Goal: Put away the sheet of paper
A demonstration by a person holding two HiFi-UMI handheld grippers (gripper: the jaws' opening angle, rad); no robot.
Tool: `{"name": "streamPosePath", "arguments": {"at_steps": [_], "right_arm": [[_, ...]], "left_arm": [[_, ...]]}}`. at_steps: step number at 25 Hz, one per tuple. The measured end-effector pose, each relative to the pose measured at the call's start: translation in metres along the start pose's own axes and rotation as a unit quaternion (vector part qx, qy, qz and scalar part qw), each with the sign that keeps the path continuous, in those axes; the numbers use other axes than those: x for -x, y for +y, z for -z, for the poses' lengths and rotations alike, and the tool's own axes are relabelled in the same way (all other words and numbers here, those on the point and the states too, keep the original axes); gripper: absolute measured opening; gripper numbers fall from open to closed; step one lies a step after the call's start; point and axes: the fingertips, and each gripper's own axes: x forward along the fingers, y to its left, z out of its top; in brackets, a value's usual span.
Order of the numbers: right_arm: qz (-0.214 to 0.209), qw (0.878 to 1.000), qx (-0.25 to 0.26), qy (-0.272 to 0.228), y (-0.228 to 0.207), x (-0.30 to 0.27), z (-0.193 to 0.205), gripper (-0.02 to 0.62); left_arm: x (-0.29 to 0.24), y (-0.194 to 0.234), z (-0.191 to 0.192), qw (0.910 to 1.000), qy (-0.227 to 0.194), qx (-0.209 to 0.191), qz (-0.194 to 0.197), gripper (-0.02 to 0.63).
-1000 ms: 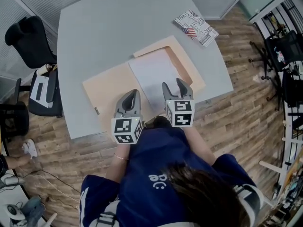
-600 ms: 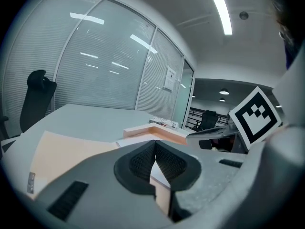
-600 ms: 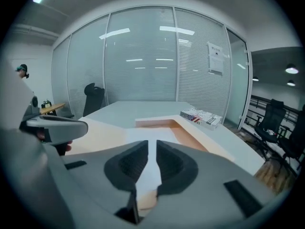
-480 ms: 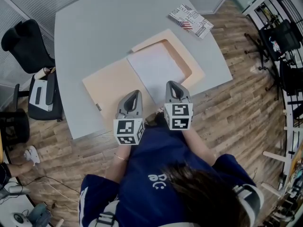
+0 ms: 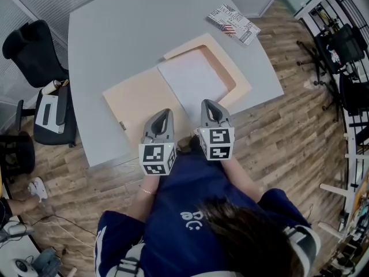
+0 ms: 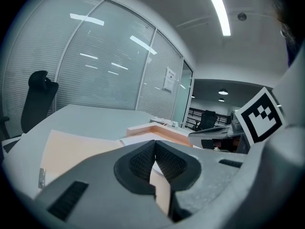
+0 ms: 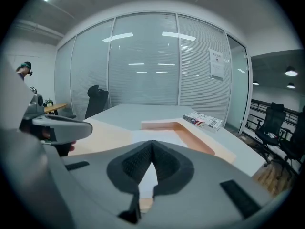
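Right gripper (image 5: 214,104) has just brought its jaws together on nothing, and the left gripper (image 5: 164,114) is likewise closed and empty, over the table's (image 5: 115,33) six o'clock edge. The beige folder (image 5: 138,100) lies open, the sheet of paper (image 5: 193,82) flat in its right half; folding the cover over looks still to do.

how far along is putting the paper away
Done: the sheet of paper lies inside the open beige folder. In hand: nothing; the left claw and the right claw, just closed, are both shut and empty. Left: closing the folder, probably.
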Motion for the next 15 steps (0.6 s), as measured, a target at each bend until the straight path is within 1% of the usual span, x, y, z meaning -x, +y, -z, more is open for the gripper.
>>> {"name": "streamPosePath", "arguments": {"at_steps": [8, 15], "right_arm": [[0.003, 1.0, 0.018, -0.018, 0.0025, 0.0023, -0.0098, 0.008], [-0.004, 1.0, 0.026, -0.017, 0.0038, 0.001, -0.0103, 0.008]], "left_arm": [[-0.001, 0.0037, -0.0002, 1.0, 0.0, 0.003, -0.006, 0.003], [-0.0033, 0.0068, -0.0008, 0.9999, 0.0, 0.006, -0.015, 0.003]]}}
